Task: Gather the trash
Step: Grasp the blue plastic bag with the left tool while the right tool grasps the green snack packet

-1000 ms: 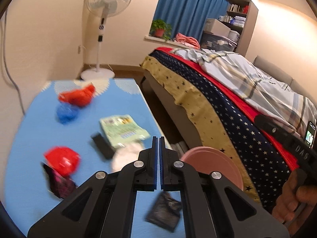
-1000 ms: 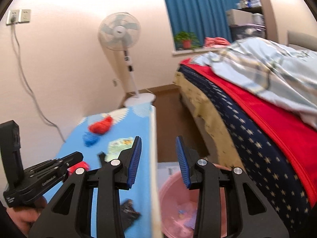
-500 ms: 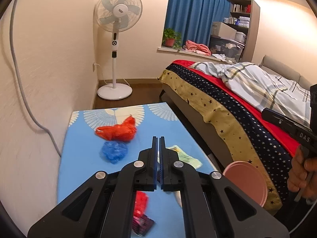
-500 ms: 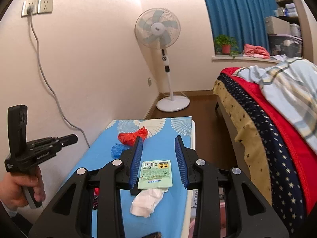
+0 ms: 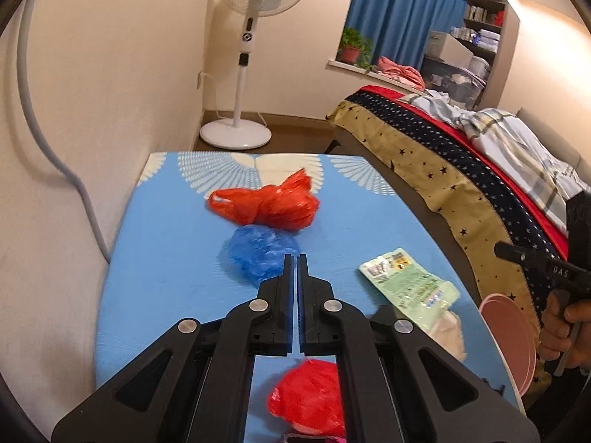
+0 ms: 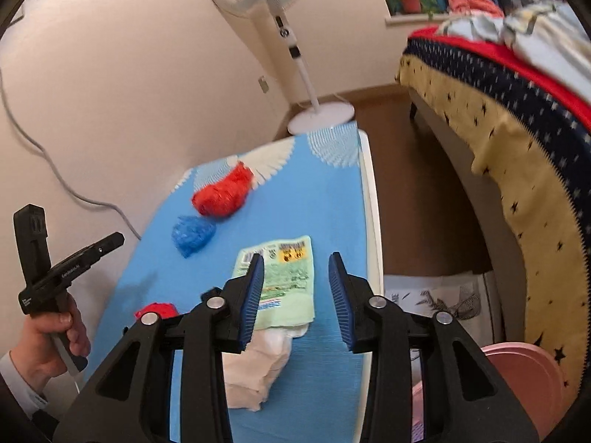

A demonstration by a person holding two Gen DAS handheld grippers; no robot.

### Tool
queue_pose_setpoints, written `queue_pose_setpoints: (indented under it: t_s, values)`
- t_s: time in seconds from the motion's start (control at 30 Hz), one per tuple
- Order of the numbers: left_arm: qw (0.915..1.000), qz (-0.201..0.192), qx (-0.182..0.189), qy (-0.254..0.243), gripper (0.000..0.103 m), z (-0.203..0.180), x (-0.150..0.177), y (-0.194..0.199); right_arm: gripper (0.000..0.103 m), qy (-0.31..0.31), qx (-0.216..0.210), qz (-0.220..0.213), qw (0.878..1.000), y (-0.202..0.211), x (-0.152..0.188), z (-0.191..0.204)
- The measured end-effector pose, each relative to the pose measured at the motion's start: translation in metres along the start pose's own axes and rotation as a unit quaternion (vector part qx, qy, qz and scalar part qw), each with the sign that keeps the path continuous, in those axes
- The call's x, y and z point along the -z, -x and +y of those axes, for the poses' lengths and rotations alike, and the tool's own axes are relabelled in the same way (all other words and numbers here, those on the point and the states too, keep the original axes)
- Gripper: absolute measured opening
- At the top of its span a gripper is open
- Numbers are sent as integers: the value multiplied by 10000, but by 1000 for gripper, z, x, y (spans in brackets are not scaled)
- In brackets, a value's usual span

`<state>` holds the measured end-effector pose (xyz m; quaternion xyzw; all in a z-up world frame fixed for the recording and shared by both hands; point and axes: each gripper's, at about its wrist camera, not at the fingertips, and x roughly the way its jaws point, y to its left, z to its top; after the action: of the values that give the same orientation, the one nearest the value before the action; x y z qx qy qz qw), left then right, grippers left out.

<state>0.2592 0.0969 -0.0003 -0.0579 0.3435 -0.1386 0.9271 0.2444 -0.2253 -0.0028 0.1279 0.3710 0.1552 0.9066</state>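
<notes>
Cream walls, standing fan [image 5: 255, 7], blue curtain [image 5: 399, 26] — bed [image 5: 461, 170] with starred cover, brown floor [image 6: 406, 170]

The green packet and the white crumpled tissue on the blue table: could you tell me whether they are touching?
Touching. In the right wrist view the green packet lies with its near end on top of the white tissue, overlapping it with no gap.
</notes>
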Motion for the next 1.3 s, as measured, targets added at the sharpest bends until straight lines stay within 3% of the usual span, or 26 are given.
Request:
queue_pose_setpoints:
  t_s: [0.3, 0.33, 0.43, 0.63, 1.0, 1.17, 1.3]
  values:
    - [9998, 163, -96, 43, 2, 21, 3, -43, 41, 0, -160, 521, 9985, -40, 11, 1]
    - [9997, 194, -113, 55, 6, 22, 3, -49, 41, -3, -142, 578, 9982, -44, 12, 1]
    - [9996, 196, -169, 102, 41, 25, 2, -60, 41, -93, -118, 703, 9974, -50, 14, -2]
    - [9990, 324, -259, 174, 47, 24, -1, -81, 41, -262, -153, 961, 9949, -62, 18, -8]
    - [9965, 619, -220, 514, 45, 32, 1, -104, 40, -553, -380, 1231, 9901, -76, 24, -11]
    - [9955, 754, -187, 534, 10, 30, 1, -111, 21, -497, -460, 1141, 9912, -70, 22, -4]
    - [9960, 749, -223, 431, 2, 25, -1, -108, 13, -369, -534, 952, 9933, -59, 16, 2]
